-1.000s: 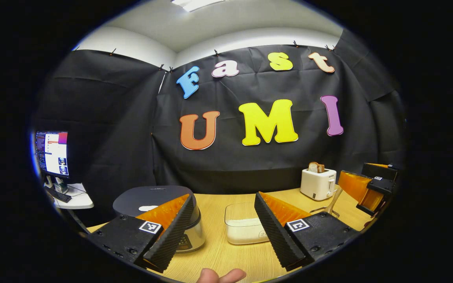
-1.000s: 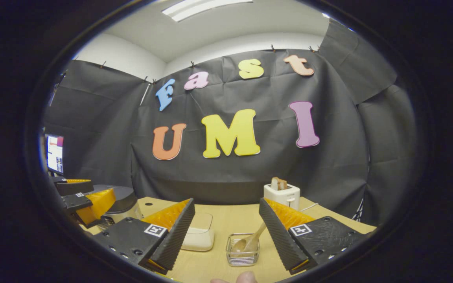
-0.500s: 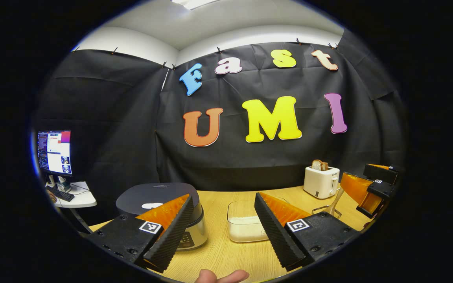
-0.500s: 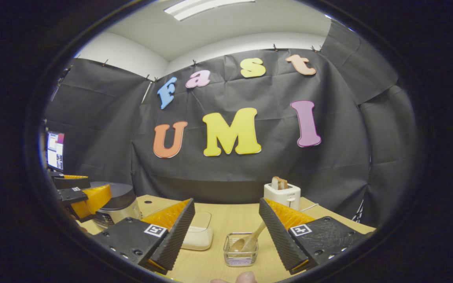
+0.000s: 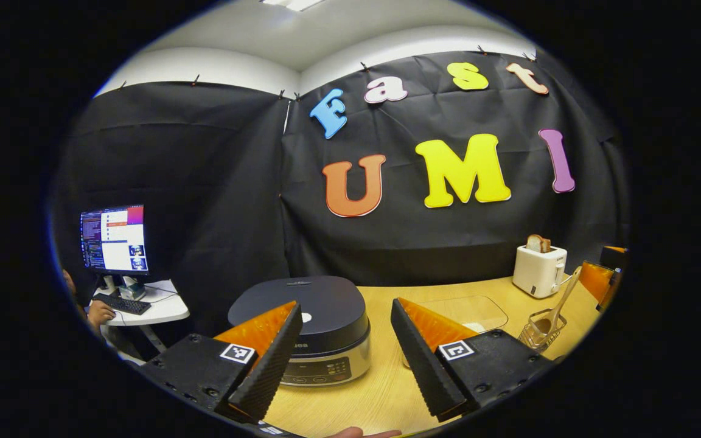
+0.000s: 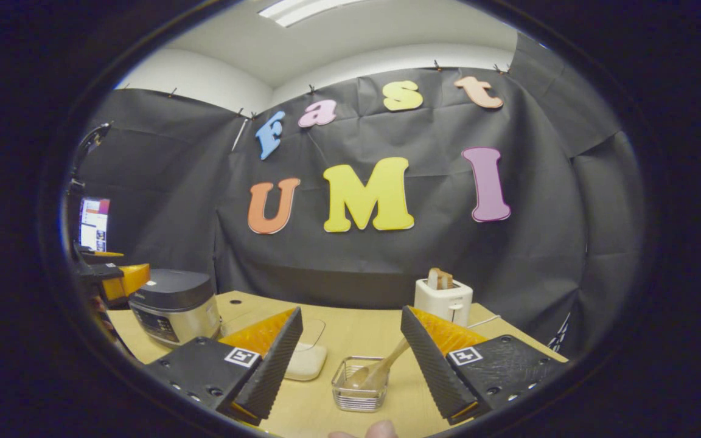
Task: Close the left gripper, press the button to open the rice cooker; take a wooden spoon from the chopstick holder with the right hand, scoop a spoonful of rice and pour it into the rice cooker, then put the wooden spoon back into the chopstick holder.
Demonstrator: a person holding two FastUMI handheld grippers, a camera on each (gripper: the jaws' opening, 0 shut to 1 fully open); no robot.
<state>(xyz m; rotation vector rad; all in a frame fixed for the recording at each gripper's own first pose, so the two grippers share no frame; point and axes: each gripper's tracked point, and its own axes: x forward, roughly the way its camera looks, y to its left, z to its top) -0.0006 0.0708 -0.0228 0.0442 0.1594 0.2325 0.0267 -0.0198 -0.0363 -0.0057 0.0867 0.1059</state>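
Left gripper view: closed rice cooker (image 5: 308, 319) just beyond wide-spread, empty left tongs (image 5: 343, 353).

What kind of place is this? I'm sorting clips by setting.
Likely a staged kitchen booth for recording: a rice cooker, toaster and wooden spoon on a wooden table, black cloth walls, a monitor beside.

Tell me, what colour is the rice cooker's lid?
Black, seen best in the left gripper view: the lid.

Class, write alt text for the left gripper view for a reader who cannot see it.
The open left tongs frame a closed, dark-lidded silver rice cooker on a pale wooden table. To the right, a wooden spoon stands in a wire chopstick holder near a white toaster.
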